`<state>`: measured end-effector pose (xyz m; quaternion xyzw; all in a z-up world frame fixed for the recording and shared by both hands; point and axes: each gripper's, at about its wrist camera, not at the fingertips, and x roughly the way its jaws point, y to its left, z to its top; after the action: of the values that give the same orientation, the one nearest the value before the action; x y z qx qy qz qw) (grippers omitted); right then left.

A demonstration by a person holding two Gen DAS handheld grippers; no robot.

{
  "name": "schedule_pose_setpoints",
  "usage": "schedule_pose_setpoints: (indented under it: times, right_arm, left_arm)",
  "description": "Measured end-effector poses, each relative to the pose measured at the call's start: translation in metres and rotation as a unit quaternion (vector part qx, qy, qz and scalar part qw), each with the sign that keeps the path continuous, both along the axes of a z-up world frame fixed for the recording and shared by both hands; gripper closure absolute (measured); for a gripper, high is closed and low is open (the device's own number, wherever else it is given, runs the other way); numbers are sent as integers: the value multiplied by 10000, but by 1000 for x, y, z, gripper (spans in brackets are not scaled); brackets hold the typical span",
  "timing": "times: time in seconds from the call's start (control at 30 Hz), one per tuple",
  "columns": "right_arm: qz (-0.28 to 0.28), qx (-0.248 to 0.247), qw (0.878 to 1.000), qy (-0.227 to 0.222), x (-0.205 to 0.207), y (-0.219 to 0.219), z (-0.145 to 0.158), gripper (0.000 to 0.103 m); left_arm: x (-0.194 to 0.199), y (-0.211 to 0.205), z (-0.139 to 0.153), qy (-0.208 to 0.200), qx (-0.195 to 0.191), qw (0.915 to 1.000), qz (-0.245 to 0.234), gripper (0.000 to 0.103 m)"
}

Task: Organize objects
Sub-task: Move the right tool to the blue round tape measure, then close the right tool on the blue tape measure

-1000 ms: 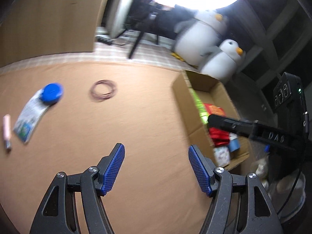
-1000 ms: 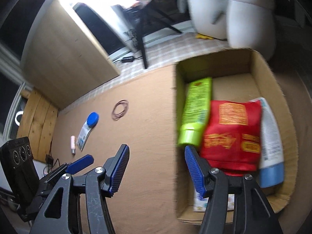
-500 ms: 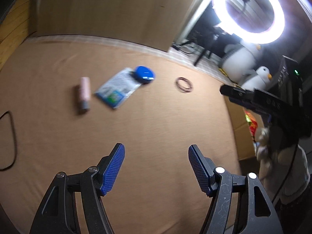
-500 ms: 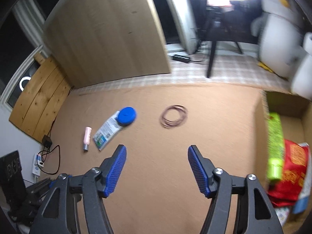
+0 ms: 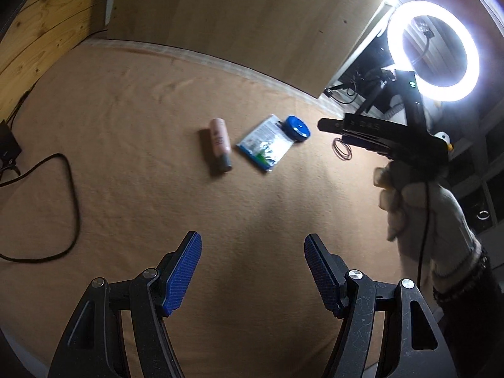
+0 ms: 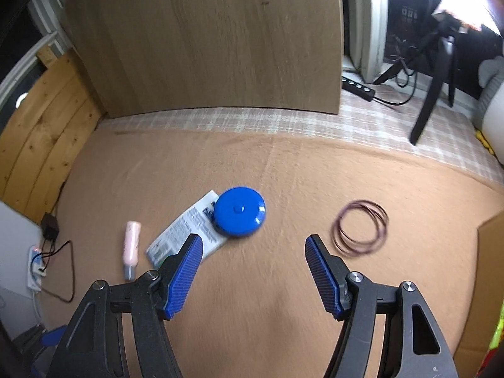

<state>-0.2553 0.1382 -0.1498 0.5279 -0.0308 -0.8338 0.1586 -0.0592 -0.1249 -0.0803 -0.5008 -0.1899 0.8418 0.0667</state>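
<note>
On the tan cloth lie a pink tube (image 5: 220,143) (image 6: 131,247), a flat white and blue packet (image 5: 265,146) (image 6: 186,233), a round blue disc (image 5: 297,127) (image 6: 240,216) resting on the packet's end, and a coil of thin brown bands (image 5: 342,149) (image 6: 361,231). My left gripper (image 5: 252,271) is open and empty, well short of the tube and packet. My right gripper (image 6: 252,271) is open and empty, just short of the blue disc; in the left wrist view it (image 5: 330,125) hangs over the bands.
A cardboard box edge (image 6: 491,271) shows at the right. A black cable (image 5: 63,195) and charger lie at the cloth's left side. A wooden board (image 6: 204,41) stands behind, with a ring light (image 5: 433,47), tripod (image 6: 434,85) and power strip (image 6: 359,87) beyond.
Both grippers have swung left, away from the box, and moved closer to the loose items. The right gripper now points at the blue disc. Both stay open.
</note>
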Motion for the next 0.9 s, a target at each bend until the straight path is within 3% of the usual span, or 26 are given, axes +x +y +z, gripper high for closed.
schedule_pose_setpoints:
  times: [0.23, 0.67, 0.9]
  right_arm:
    - [-222, -145, 9992, -297, -27, -17, -18, 39]
    - [-118, 475, 9978, -455, -43, -36, -37, 40]
    - [-5, 524, 9975, -467, -38, -32, -40, 57]
  left_arm:
    - [-1, -18, -6, -32, 7, 10000, 56, 32]
    - [0, -25, -13, -103, 66, 9998, 142, 32]
    - [-1, -22, -12, -114, 62, 9998, 122, 32]
